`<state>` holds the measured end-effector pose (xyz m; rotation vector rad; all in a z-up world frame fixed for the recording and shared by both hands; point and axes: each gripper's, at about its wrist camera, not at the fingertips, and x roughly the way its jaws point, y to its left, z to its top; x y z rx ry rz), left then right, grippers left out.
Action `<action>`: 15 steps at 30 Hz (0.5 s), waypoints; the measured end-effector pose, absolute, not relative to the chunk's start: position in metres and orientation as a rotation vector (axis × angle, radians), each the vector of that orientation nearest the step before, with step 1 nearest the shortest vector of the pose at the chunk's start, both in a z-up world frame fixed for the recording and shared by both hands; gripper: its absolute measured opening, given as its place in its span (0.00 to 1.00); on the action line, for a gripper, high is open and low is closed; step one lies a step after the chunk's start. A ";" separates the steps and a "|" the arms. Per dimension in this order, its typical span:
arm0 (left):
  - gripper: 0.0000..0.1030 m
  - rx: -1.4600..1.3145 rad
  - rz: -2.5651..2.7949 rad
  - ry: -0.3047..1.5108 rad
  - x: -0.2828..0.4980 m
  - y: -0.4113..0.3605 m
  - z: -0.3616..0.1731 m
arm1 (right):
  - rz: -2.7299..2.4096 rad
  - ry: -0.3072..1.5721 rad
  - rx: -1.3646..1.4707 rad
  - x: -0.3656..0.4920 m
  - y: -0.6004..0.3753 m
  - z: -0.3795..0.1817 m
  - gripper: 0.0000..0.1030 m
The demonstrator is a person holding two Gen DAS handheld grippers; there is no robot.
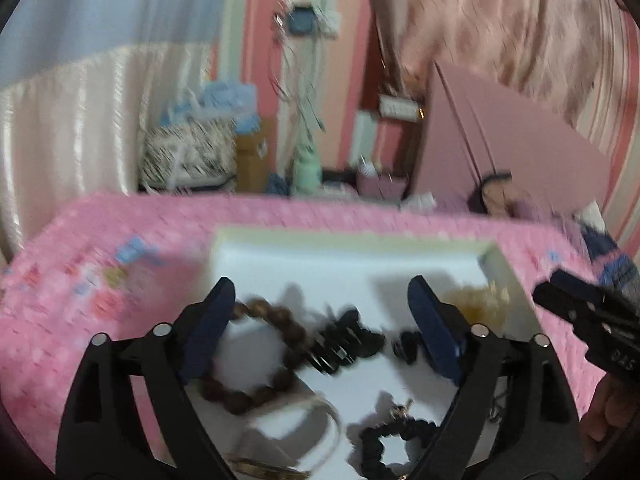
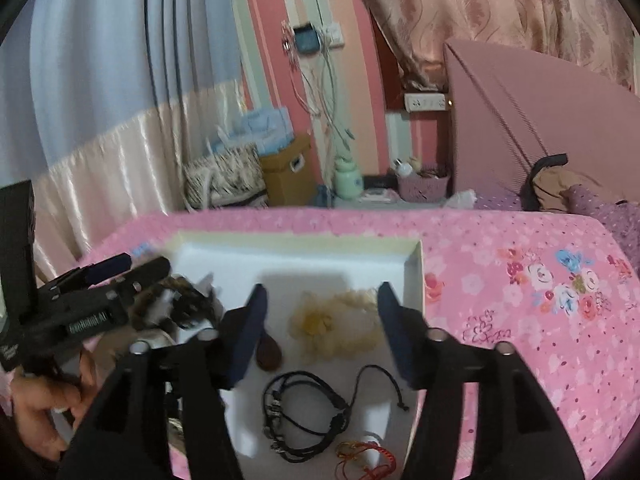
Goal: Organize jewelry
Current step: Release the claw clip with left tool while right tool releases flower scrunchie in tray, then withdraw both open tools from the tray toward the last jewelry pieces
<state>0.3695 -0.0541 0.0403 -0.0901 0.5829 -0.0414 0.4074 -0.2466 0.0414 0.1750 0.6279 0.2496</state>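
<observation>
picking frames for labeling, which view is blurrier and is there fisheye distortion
Left wrist view: motion-smeared throughout, the wooden bead bracelet and white tray soft. Right wrist view: sharper, black cord bracelet crisp. Both: fisheye bending, dark corners.

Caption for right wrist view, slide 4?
Open right gripper above white tray holding cream fabric flower and black cord bracelet.

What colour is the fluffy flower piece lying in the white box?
Pale cream-yellow with a deeper yellow centre; the flower piece shows best in the right wrist view.
</observation>
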 end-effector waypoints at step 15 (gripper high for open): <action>0.88 -0.064 -0.004 0.513 0.356 -0.046 0.072 | 0.099 0.460 0.122 0.365 -0.278 0.112 0.62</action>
